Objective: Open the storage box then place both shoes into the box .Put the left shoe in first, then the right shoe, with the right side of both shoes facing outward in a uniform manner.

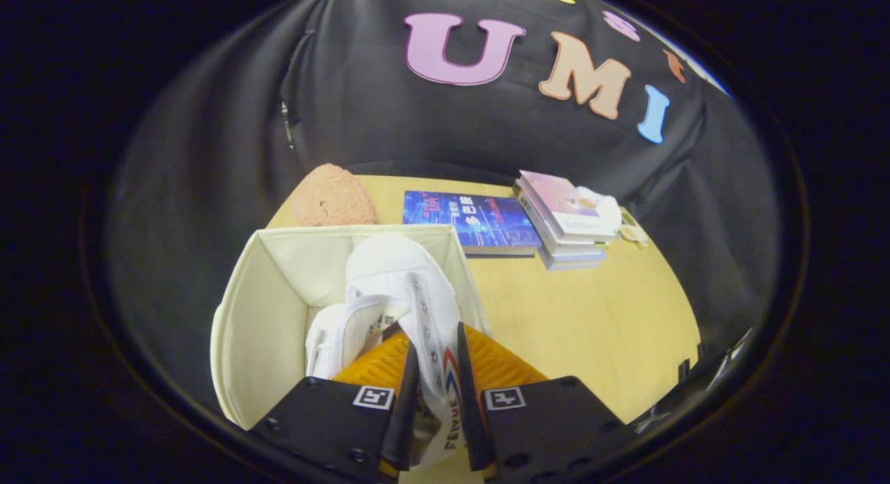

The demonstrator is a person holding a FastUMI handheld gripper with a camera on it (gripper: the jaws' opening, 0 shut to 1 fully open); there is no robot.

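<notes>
The storage box (257, 317), a cream fabric one, stands open at the left part of the wooden table (591, 324). Behind its far left corner lies a pink plush toy (332, 196). Inside the box, against the near left, one white shoe (334, 338) already lies, partly hidden; I judge it to be the left shoe, but the picture does not let me confirm this.

In the middle, the gripper (437, 373) is clamped on the second white shoe (410, 289): both fingers press on its side wall near the heel, and the toe points away toward the far wall of the box. This shoe hangs over the inside of the box, above or against the first one; I cannot tell if it rests on the bottom.

So the step in hand seems to be the placing of the second shoe. The next move calls for lowering it beside the first shoe, checking that both face the same way, and only then releasing the fingers.

To the right, beyond the box, lie a blue book (473, 221) and a stack of books (567, 223).
</notes>
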